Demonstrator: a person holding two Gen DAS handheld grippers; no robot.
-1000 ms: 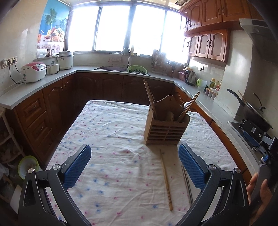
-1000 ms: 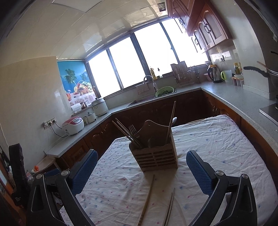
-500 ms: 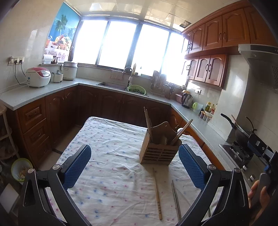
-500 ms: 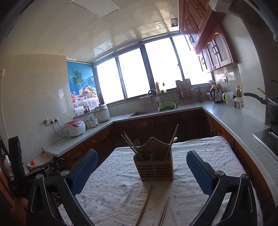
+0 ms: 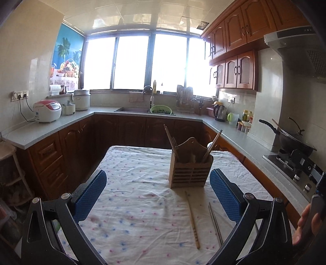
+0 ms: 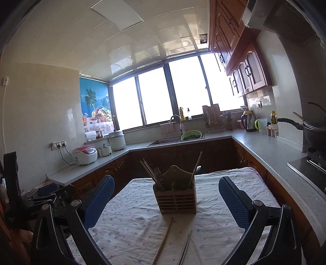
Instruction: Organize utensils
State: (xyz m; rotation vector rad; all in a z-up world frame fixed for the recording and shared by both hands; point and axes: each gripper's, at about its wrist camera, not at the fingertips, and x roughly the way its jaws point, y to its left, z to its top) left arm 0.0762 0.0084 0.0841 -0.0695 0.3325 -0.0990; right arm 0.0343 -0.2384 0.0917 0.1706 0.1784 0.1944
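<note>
Daylight pours in through the window [image 5: 150, 63] at centre frame, blown out to pure white in both views, so nothing outside shows. The ceiling [image 5: 142, 14] tiles in the upper part catch its glare in bright patches. Backlit, the cabinets [image 5: 126, 132] below the window go dark and lose detail. The cloth [image 5: 142, 203] on the desk at lower centre is evenly lit, with soft, faint shadows. The holder [image 6: 176, 198] faces the camera with its shaded side. Fisheye bending curves the walls and counters toward the edges, and the corners fall to black vignette. Focus is fair throughout; no motion blur shows.
</note>
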